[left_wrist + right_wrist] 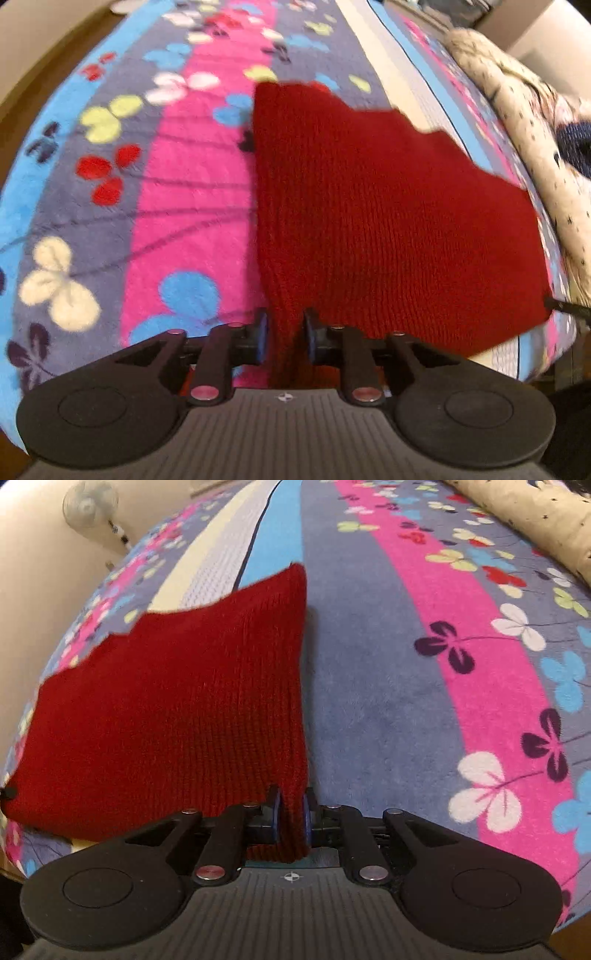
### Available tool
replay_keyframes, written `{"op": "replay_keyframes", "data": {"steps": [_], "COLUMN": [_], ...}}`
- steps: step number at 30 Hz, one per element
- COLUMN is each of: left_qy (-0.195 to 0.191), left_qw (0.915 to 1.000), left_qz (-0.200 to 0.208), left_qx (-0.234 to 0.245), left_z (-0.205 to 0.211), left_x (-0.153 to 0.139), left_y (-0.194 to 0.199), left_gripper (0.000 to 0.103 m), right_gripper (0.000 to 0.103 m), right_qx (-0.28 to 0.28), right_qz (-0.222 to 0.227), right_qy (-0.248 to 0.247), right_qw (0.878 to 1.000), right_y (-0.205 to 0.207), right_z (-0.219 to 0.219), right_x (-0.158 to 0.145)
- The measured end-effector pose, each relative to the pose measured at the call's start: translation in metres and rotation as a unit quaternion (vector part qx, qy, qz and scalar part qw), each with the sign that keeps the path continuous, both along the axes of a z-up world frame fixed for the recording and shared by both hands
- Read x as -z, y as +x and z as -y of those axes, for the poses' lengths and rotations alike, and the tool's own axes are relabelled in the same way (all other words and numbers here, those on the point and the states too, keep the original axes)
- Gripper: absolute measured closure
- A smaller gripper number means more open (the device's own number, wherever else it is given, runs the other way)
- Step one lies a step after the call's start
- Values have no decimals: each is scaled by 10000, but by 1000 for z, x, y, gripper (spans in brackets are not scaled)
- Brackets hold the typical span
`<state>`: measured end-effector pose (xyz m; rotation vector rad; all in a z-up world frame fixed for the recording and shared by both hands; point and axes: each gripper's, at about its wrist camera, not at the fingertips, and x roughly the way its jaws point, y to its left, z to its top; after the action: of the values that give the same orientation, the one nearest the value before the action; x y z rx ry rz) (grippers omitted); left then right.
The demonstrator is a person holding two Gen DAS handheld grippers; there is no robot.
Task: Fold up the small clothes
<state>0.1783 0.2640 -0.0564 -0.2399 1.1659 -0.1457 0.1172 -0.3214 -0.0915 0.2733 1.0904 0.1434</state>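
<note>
A red knitted garment [388, 206] lies spread on a flowered blanket [177, 206], its near edge lifted toward me. In the left wrist view my left gripper [286, 332] is shut on the garment's near left corner, with red knit filling the gap between the blue pads [261, 330]. In the right wrist view the same garment [177, 716] stretches off to the left, and my right gripper [291, 812] is shut on its near right corner, a narrow fold pinched between the pads [276, 814]. Each view shows a dark tip of the other gripper at the garment's far lower corner.
The striped blanket [388, 709] covers a bed. A pale strip of sheet [218, 561] runs behind the garment. A cream spotted bundle of bedding [535, 147] lies along the right side. A fan [90, 504] stands by the wall beyond the bed.
</note>
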Motion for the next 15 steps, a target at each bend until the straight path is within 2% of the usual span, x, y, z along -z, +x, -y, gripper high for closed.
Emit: {"op": "replay_keyframes", "data": {"steps": [1,4,6,7,8,10,12,13,15], "left_qy": [48,256,43,-87,-114,249,807,924,960], "left_qw": [9997,9939,9886,9871,9866,9884,9895,9877,9853], "left_qz": [221,1058,1506,1580,1565,1178,274,157,446], "left_qx": [-46,-161,79,248,458,928,1165,1250,1344], "left_z": [0,3,9,14,22,42,55,60,63], "left_x": [-7,-32,-47,-50,-49,-34,-2,4,-6], "left_y": [-1,-10,-17,-19,-19,-15,-8,-7,-9], "left_gripper": [77,76,76,76,76,76,76,76,76], "right_gripper": [88,84,84,84,84,84,83,83,83], "right_qx": [34,153,164,75,-75,-449,-793,-927,-1069], "right_qz": [159,1020,1392,1482,1494,1250,481,74,169], "right_qy": [24,-165,149,322,381,122,-467,-708,-917], "right_qw": [9999,9945,9900,9884,9880,9911,9946,9931,9899], "right_y": [-3,-14,-18,-19,-18,-12,-2,1,1], "right_z": [2,7,11,10,7,-6,-21,-26,-33], "right_x": [-6,-33,-44,-46,-45,-37,-9,6,4]}}
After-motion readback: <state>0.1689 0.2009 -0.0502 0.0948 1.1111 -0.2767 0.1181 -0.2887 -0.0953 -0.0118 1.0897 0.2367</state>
